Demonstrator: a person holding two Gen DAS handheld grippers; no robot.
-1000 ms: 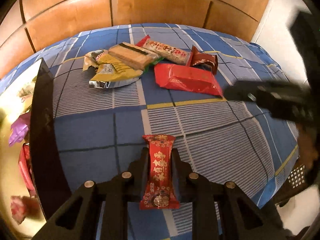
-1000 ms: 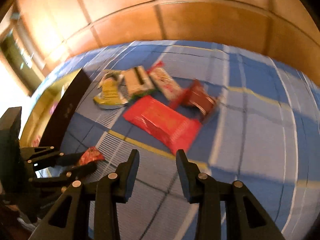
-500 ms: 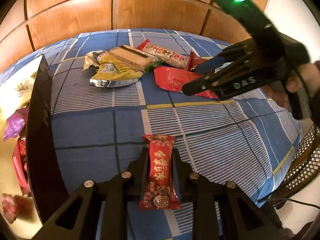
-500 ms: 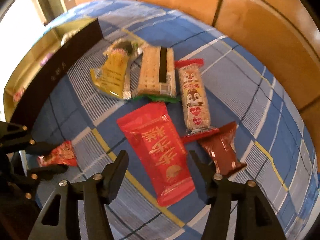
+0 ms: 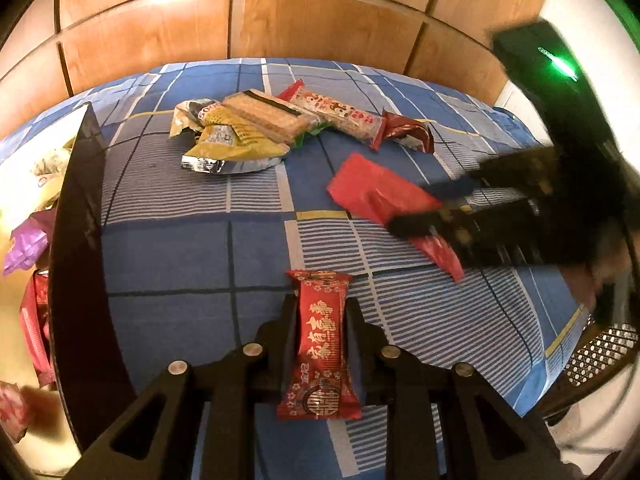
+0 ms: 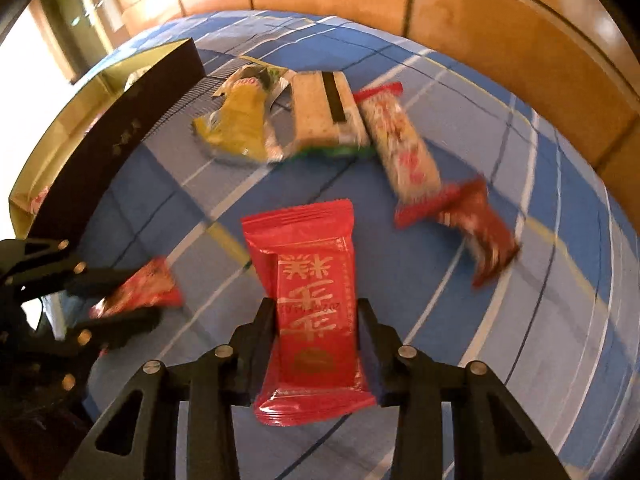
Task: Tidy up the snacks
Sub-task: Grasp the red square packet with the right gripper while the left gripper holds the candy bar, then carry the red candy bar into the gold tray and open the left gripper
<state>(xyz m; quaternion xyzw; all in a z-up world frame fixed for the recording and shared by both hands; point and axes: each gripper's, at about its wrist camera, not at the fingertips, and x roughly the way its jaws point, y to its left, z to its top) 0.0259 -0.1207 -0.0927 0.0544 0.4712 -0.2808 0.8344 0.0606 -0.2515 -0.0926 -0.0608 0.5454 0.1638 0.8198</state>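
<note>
Left wrist view
Surface: a bed under a blue plaid sheet with striped squares point(image 5: 192, 264); curved wooden panel wall point(image 5: 168, 36) at 12 o'clock.
Box: one dark open box with a gold inside point(image 5: 80, 248) at 9 o'clock, several wrappers in it.
Loose snacks: four in a heap at 12 o'clock, namely one yellow foil pouch point(image 5: 236, 144), one clear-wrapped cracker pack point(image 5: 266, 116), one long red-ended bar point(image 5: 340, 114), one dark red wrapper point(image 5: 408, 136).
Left gripper point(image 5: 322, 316): fingers clamped on a small red candy wrapper with gold characters point(image 5: 320, 344), held above the sheet.
Right gripper point(image 5: 436, 208): blurred at 3 o'clock, on a large plain red packet point(image 5: 372, 192).

Right wrist view
Right gripper point(image 6: 316, 316): fingers have just been closing, now pressed on both sides of the large plain red packet point(image 6: 312, 280), over the sheet.
Left gripper point(image 6: 128, 300): at 9 o'clock, holding its small red candy wrapper point(image 6: 140, 292).
Counted: the same four loose snacks at 12 to 3 o'clock; dark box point(image 6: 116, 136) at 10 o'clock.
</note>
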